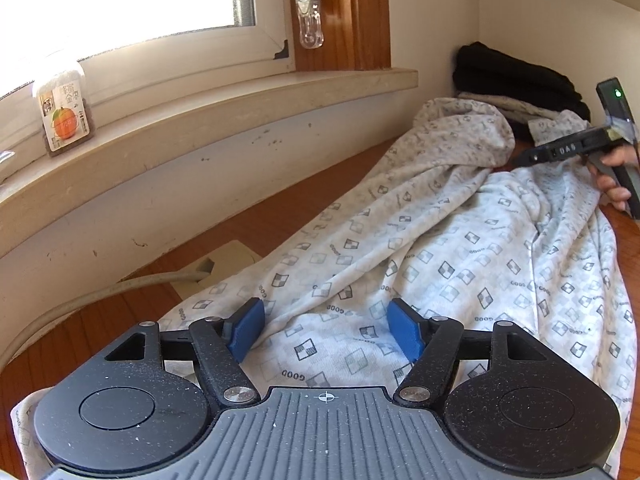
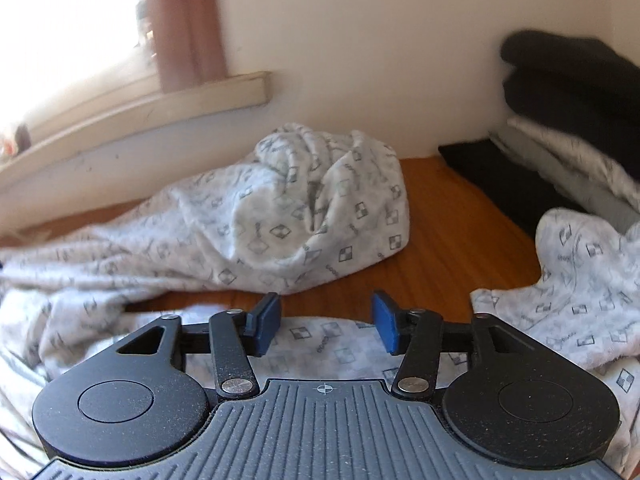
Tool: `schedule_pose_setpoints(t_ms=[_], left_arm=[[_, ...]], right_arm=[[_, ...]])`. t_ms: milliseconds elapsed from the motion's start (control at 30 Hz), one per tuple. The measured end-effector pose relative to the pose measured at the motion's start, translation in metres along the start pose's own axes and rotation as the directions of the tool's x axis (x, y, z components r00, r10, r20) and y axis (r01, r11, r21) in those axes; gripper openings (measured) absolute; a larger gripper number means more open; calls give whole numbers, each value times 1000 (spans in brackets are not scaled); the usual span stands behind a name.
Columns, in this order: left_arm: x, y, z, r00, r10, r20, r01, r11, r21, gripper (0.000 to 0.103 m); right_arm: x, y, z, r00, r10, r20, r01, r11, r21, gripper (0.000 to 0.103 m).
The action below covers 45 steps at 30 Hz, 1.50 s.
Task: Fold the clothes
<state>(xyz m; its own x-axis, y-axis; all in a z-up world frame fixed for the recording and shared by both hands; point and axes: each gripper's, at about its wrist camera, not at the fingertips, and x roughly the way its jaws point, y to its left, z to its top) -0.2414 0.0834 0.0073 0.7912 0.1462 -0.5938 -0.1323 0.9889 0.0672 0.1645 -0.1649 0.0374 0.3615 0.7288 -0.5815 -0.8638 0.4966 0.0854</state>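
Left gripper [image 1: 326, 330]: blue pads spread wide, nothing between them; we hold it low over the near end of the garment. Right gripper [image 2: 326, 324]: blue pads likewise wide apart and empty, poised above a flat fold of the same cloth. From the left wrist view we also see the right tool's black body at the far right, with a hand [image 1: 614, 176] wrapped around its grip and a small green light on top.

Patterned garment [image 1: 440, 248]: white fabric printed with grey checkered squares and the word GOOD. It lies crumpled along the wooden table [image 2: 448, 236], running from the near edge toward the far right. One bunched end [image 2: 320, 200] mounds up near the far wall; another lobe [image 2: 568, 280] rests to the right, with bare wood between them.

Beige plate with a cable [image 1: 216, 268]: set on the table at the garment's left edge, the cord trailing off left.

Folded stack [image 2: 576, 120]: far right corner against the wall, black items on top, a pale grey layer beneath, another dark piece flat on the table beside it.

Windowsill [image 1: 224, 104]: far left, carrying a clear jar with an orange-fruit label [image 1: 64, 116].

Blind-cord clip [image 1: 310, 16]: clear plastic, hanging against the wooden window frame.
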Motion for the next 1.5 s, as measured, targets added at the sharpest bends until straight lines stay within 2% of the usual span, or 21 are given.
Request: schedule_pose_setpoints(t_ms=[133, 200, 533, 633, 700, 833, 867, 933, 967, 1067, 1100, 1133, 1267, 1333, 1400, 1467, 1500], left_arm=[[0, 0, 0, 1000, 1, 3, -1, 1000, 1, 73], [-1, -1, 0, 1000, 15, 13, -15, 1000, 1, 74], [-4, -7, 8, 993, 102, 58, -104, 994, 30, 73], [2, -11, 15, 994, 105, 40, -107, 992, 60, 66], [7, -14, 20, 995, 101, 23, -103, 991, 83, 58], [16, -20, 29, 995, 95, -11, -93, 987, 128, 50], [18, -21, 32, 995, 93, -20, -90, 986, 138, 45], [22, -20, 36, 997, 74, -31, -69, 988, 136, 23], [21, -18, 40, 997, 71, -17, -68, 991, 118, 2], [4, -5, 53, 978, 170, 120, -173, 985, 12, 2], [2, -1, 56, 974, 185, 132, -185, 983, -17, 2], [1, 2, 58, 970, 198, 139, -194, 980, -41, 2], [13, -5, 45, 985, 156, 70, -156, 988, -9, 5], [19, -6, 35, 990, 134, 50, -134, 991, -5, 17], [21, -1, 27, 992, 118, 46, -118, 993, -18, 37], [18, 4, 22, 993, 107, 55, -104, 994, -44, 43], [16, 8, 21, 994, 90, 62, -85, 994, -66, 43]], right_arm=[[1, 6, 0, 1000, 6, -15, -7, 999, -38, 71], [1, 10, 1, 1000, 1, -19, -2, 999, -51, 74], [4, 13, 2, 1000, -14, -21, 13, 999, -48, 76], [4, 13, 2, 1000, -13, -21, 12, 999, -46, 76], [4, 13, 2, 1000, -12, -20, 11, 999, -45, 76], [4, 13, 1, 1000, -13, -19, 12, 999, -40, 76], [4, 13, 1, 1000, -13, -19, 12, 999, -39, 76], [4, 12, 0, 1000, -12, -17, 11, 999, -36, 76], [4, 12, 0, 1000, -11, -17, 11, 999, -34, 76], [4, 11, 0, 1000, -10, -15, 9, 1000, -29, 76], [4, 10, -1, 1000, -9, -14, 9, 1000, -25, 76], [4, 9, -1, 1000, -7, -13, 7, 1000, -20, 76], [4, 7, -2, 1000, -5, -10, 5, 1000, -10, 76], [4, 8, -3, 1000, -8, -10, 7, 1000, -13, 76], [3, 7, -3, 1000, -1, -4, 1, 1000, -9, 75], [-3, 8, -2, 999, -8, 40, 9, 1000, -23, 72], [-6, 9, -1, 997, -17, 71, 20, 999, -36, 66]])
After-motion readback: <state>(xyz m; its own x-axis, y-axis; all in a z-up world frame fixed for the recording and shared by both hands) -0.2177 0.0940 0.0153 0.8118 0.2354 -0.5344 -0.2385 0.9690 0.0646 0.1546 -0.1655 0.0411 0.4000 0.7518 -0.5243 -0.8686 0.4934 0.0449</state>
